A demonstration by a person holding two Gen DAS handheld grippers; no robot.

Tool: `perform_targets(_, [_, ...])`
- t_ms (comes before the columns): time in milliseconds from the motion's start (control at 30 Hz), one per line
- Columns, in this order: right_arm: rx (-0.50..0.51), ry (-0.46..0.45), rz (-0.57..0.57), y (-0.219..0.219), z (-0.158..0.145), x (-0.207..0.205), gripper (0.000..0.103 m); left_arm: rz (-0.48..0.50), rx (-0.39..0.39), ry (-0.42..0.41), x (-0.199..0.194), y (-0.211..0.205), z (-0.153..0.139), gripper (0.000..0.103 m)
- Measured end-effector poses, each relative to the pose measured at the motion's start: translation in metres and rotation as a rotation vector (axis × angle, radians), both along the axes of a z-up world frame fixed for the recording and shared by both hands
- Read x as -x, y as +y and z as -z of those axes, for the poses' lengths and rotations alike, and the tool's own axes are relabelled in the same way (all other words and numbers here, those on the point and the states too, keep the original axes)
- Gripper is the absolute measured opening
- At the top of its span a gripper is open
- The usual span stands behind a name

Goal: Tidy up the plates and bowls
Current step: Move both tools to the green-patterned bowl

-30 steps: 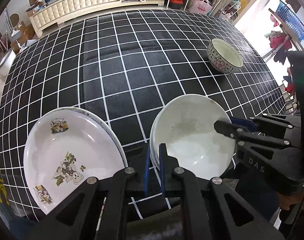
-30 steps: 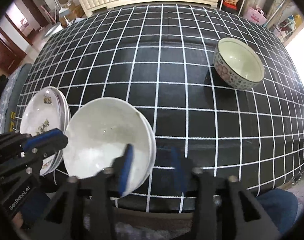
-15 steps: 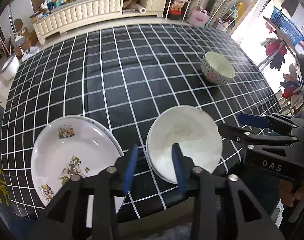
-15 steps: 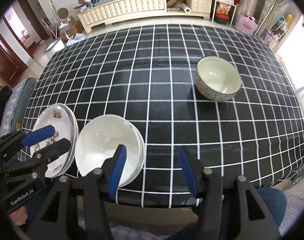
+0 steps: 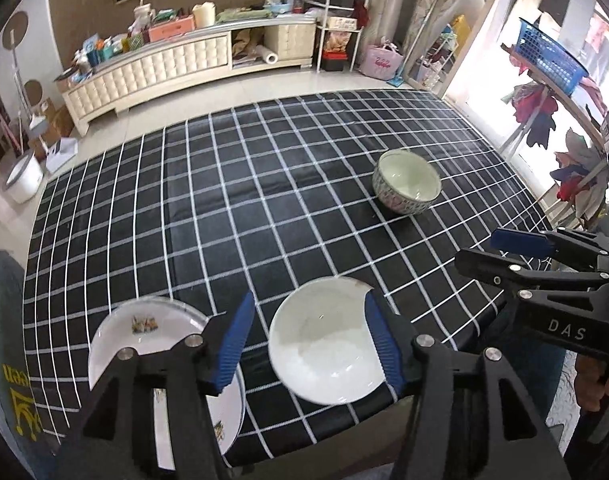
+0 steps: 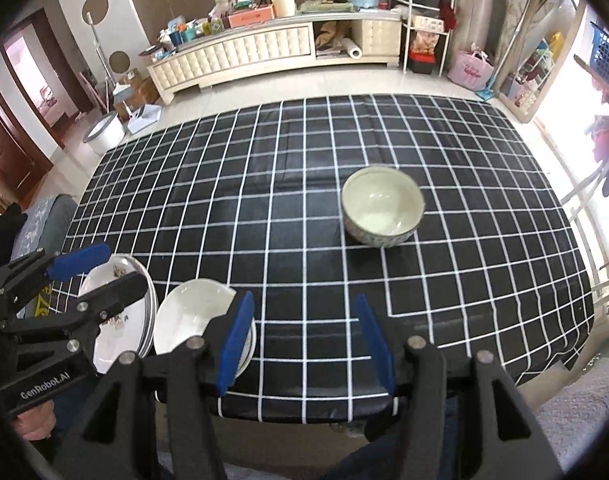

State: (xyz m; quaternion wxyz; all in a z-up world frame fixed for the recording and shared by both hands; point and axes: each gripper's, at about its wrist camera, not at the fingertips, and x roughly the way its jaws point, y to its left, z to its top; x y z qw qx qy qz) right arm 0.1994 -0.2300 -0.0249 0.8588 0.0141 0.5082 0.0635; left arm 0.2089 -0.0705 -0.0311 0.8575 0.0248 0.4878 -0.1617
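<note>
A stack of plain white plates (image 5: 324, 340) sits near the table's front edge; it also shows in the right wrist view (image 6: 188, 320). To its left lies a stack of plates with cartoon prints (image 5: 144, 332), also in the right wrist view (image 6: 120, 320). A patterned bowl (image 5: 406, 186) stands alone further back on the right, also in the right wrist view (image 6: 382, 210). My left gripper (image 5: 308, 340) is open and empty, raised above the white plates. My right gripper (image 6: 304, 336) is open and empty, above the front edge right of the plates.
The table carries a black cloth with a white grid (image 5: 264, 200). Behind it stand a long white cabinet (image 5: 184, 64) with clutter and a metal shelf (image 5: 336, 16). A blue basket (image 5: 548, 56) hangs at the right.
Both grippers opened wide, letting go of the white plates, and pulled back and up from the table. The white plates stay on the cloth.
</note>
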Motion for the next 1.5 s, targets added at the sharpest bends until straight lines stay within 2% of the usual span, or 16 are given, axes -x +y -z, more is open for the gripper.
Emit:
perform_targets(167, [0.01,-0.02,0.001,-0.013,-0.012,-0.01,0.059,0.033,0.016,-0.03,-0.012,-0.016,-0.02,0.055])
perform_targets(233, [0.011,-0.029,0.006,-0.02,-0.016,-0.015,0.059,0.042,0.015,-0.036,-0.016,-0.022,-0.024,0.06])
perform_targets(367, [0.008,-0.044,0.018,-0.034,-0.024,-0.024,0.059,0.076,-0.003,-0.057,-0.027,-0.039,-0.035,0.061])
perform_targets(633, [0.007,-0.063,0.048,-0.061,-0.033,-0.045,0.059,0.103,0.004,-0.049,-0.055,-0.066,-0.044,0.061])
perform_targets(833, [-0.001,-0.041,0.069,-0.079,-0.028,-0.061,0.059,0.115,0.0,-0.036,-0.076,-0.086,-0.044,0.061])
perform_targets(933, [-0.01,-0.028,0.085,-0.09,-0.023,-0.07,0.059,0.118,0.003,-0.033,-0.088,-0.097,-0.042,0.068])
perform_targets(1133, [-0.032,0.023,0.113,-0.108,-0.001,-0.091,0.059,0.123,0.01,-0.005,-0.107,-0.114,-0.034,0.068])
perform_targets(1500, [-0.055,0.116,0.108,-0.122,0.044,-0.129,0.059,0.128,-0.028,0.117,-0.153,-0.143,0.018,0.068])
